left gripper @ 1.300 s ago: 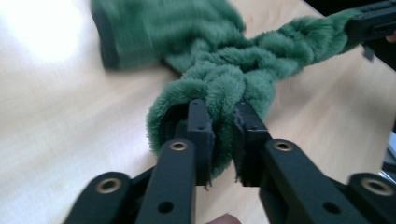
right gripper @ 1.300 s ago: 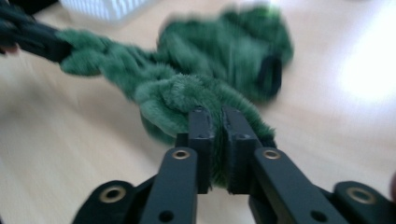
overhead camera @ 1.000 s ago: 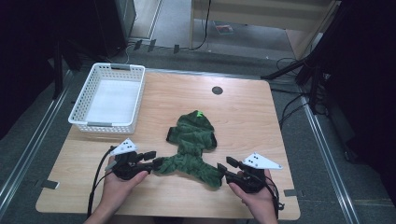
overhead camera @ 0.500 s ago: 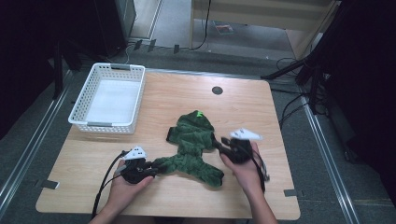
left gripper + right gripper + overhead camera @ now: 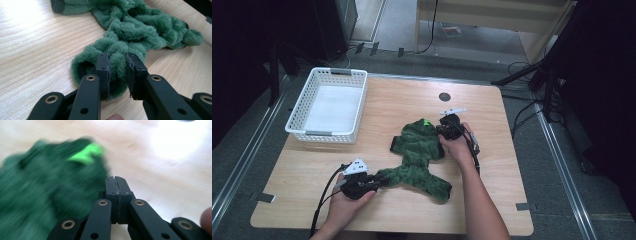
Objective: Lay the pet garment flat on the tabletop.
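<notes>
High view, garment: a green fleece garment [image 5: 419, 155] is spread on the table [image 5: 492, 200], right of the white basket [image 5: 328, 105], not yet folded.
High view, left gripper: the left gripper [image 5: 371, 184] is held at the garment's near-left cuff.
High view, right gripper: the right gripper [image 5: 443, 131] is placed at the garment's upper right edge, beside the bright green tag [image 5: 427, 121].
Left gripper view, grip: the jaws have just been closing and are clamped on the fuzzy cuff [image 5: 110, 68]; pile is squeezed between the pads.
Right gripper view, grip: the jaws have just been closing and are pressed together with nothing between them; the garment [image 5: 47, 192] lies just beside, blurred.
Progress: one cuff is secured; a second hold is judged outstanding, and the basket is empty.
</notes>
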Tool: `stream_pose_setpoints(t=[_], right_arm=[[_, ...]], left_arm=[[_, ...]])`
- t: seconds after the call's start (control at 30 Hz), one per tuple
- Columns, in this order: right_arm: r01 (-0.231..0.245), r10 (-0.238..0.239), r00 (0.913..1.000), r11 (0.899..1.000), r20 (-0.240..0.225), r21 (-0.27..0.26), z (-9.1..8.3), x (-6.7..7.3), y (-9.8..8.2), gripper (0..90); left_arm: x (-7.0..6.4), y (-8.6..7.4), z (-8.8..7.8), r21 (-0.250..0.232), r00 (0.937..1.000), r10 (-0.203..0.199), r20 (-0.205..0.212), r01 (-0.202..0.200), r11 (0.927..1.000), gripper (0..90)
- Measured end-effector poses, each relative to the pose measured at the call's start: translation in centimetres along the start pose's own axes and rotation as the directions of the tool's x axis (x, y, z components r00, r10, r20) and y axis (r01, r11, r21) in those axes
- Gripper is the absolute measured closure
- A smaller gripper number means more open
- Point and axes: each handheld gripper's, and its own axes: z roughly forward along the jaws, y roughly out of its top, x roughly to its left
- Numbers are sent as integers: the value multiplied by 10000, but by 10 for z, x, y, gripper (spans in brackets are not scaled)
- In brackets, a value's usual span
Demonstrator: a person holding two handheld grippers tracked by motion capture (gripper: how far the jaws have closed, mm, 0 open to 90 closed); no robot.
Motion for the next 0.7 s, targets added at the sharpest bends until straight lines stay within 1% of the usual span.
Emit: stream_pose_setpoints(t=[0.03,0.13,0.17,0.2,0.23,0.27,0.3,0.33,0.37,0.4,0.43,0.47,0.53,0.6,0.63,0.7], right_arm=[[-123,127,9996,9998,254,-146,3,-4,5,900],[-560,584,9972,9972,470,-500,6,-12,12,900],[-877,905,9951,9938,400,-677,4,-14,13,900],[-1374,1377,9905,9871,-26,-826,0,-17,13,844],[-1847,1778,9809,9784,-784,-924,-6,-18,12,786],[-2024,1848,9694,9742,-1617,-997,-14,-17,8,708],[-1944,1741,9664,9763,-1890,-950,-18,-15,5,661],[-1600,1408,9704,9834,-1960,-859,-22,-11,0,610],[-1121,989,9783,9916,-1822,-638,-23,-6,-8,565],[-765,681,9855,9959,-1555,-482,-23,-4,-12,565],[-362,338,9967,9989,-733,-313,-20,0,-19,611],[-193,184,9992,9995,-358,-247,-17,1,-23,655],[-202,199,9997,9996,-146,-208,-13,-1,-26,754],[-199,199,9998,9989,3,-424,-9,-4,-25,865],[-251,257,9996,9982,101,-548,-8,-5,-22,900],[-339,367,9987,9963,345,-788,-5,-7,-14,900]], left_arm=[[0,0,0,6,10000,22,-23,-22,10000,746],[-1,0,1,-11,10000,-11,-82,11,10000,744],[-1,1,1,-23,10000,-30,-73,30,10000,739],[-1,1,1,-38,10000,-57,-44,57,10000,737],[0,0,1,-54,10000,-26,-26,26,10000,732],[0,0,1,-66,10000,-36,4,36,10000,728],[0,0,0,-70,10000,-41,9,42,10000,725],[0,1,0,-55,10000,-33,18,33,10000,724],[0,1,1,-57,10000,-41,17,41,10000,723],[0,1,1,-63,10000,-70,7,70,10000,723],[0,1,1,-66,10000,-60,-35,60,10000,725],[0,1,1,-68,10000,-64,-40,64,10000,727],[0,1,1,-80,10000,-70,-44,70,9999,732],[0,0,0,-128,10000,-69,-70,68,9999,742],[0,0,0,-173,9999,-130,-8,130,9998,748],[1,0,0,-280,9996,-261,-47,259,9993,758]])
